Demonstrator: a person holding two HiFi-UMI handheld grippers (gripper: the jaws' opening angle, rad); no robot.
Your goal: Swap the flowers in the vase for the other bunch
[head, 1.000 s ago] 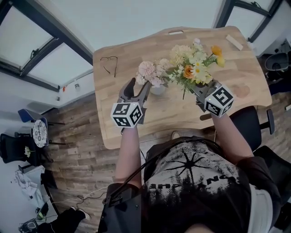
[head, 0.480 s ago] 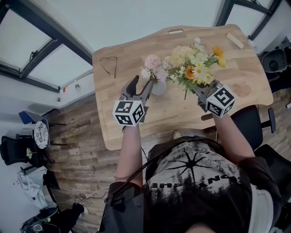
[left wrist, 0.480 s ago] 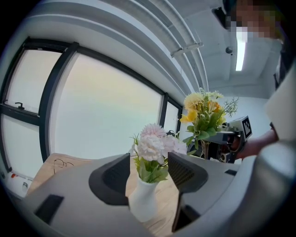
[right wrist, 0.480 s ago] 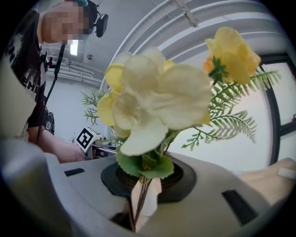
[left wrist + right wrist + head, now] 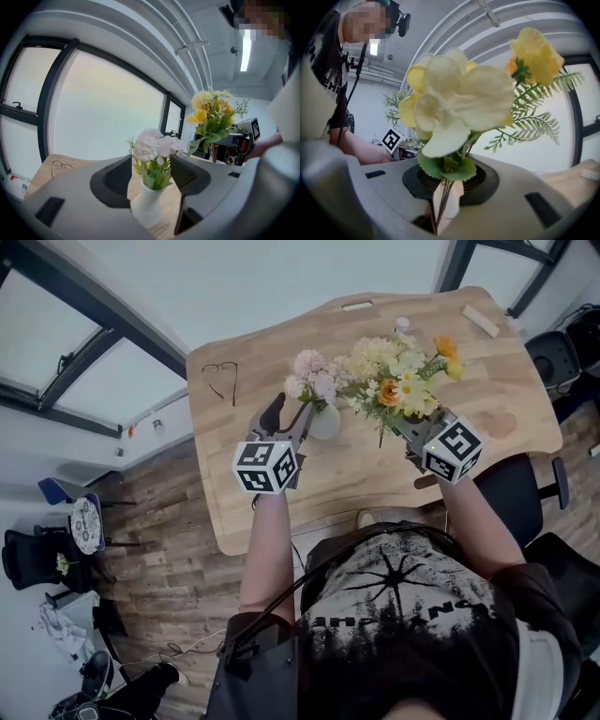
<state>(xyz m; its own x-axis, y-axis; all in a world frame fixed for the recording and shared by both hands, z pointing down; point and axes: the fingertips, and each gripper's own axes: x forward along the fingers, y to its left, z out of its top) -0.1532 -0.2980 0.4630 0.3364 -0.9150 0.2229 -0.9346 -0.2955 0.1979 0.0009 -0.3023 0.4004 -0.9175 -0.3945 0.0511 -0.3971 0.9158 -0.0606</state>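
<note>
A small white vase (image 5: 325, 422) with pink and white flowers (image 5: 309, 381) stands near the middle of the wooden table (image 5: 487, 399). My left gripper (image 5: 287, 418) is open, its jaws level and aimed at the vase. In the left gripper view the vase (image 5: 147, 206) and its flowers (image 5: 151, 146) show through the gap, a little beyond the fingertips and untouched by the left gripper (image 5: 151, 174). My right gripper (image 5: 410, 430) is shut on the stems of a yellow and orange bunch (image 5: 398, 379), held upright to the vase's right. The right gripper (image 5: 445, 190) grips the bunch (image 5: 459, 103) low on its stems.
A pair of glasses (image 5: 223, 373) lies at the table's far left. A pale wooden block (image 5: 483, 325) sits at the far right corner, and a small white object (image 5: 403, 323) lies behind the bunch. A black chair (image 5: 553, 357) stands past the right edge.
My left gripper has edged a little closer to the vase, still open. The right gripper keeps the yellow bunch in the same place.
</note>
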